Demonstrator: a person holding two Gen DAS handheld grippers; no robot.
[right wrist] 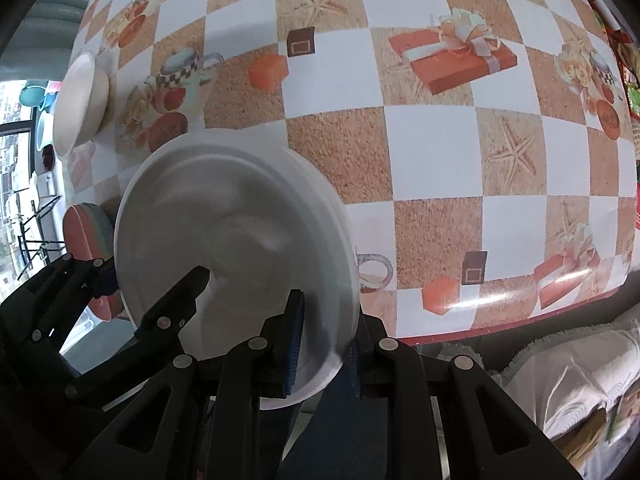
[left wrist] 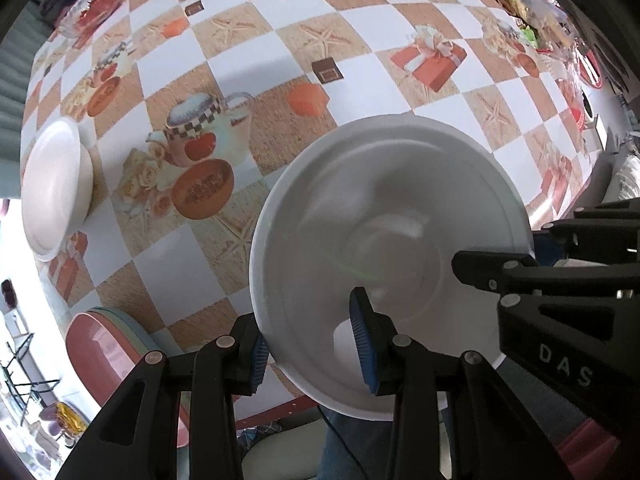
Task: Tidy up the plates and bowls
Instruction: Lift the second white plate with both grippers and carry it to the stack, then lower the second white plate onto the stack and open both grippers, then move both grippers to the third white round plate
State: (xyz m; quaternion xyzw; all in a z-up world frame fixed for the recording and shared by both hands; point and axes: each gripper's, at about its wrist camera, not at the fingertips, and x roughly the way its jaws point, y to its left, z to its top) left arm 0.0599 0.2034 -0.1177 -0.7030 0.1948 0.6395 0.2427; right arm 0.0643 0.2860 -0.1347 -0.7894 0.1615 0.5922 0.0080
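Observation:
A large white bowl is held above the near edge of the table by both grippers. My left gripper is shut on its near-left rim, one blue pad inside and one outside. My right gripper is shut on its near-right rim in the same way; it also shows in the left wrist view. The bowl also shows in the right wrist view. A smaller white bowl stands at the table's left edge; it also shows in the right wrist view. A stack of plates with a pink one on top lies at the near-left corner.
The table carries a checkered cloth with printed gifts and teapots. Clutter of packets sits at the far right. A clear glass dish is at the far left. A cushion lies below the table's near-right edge.

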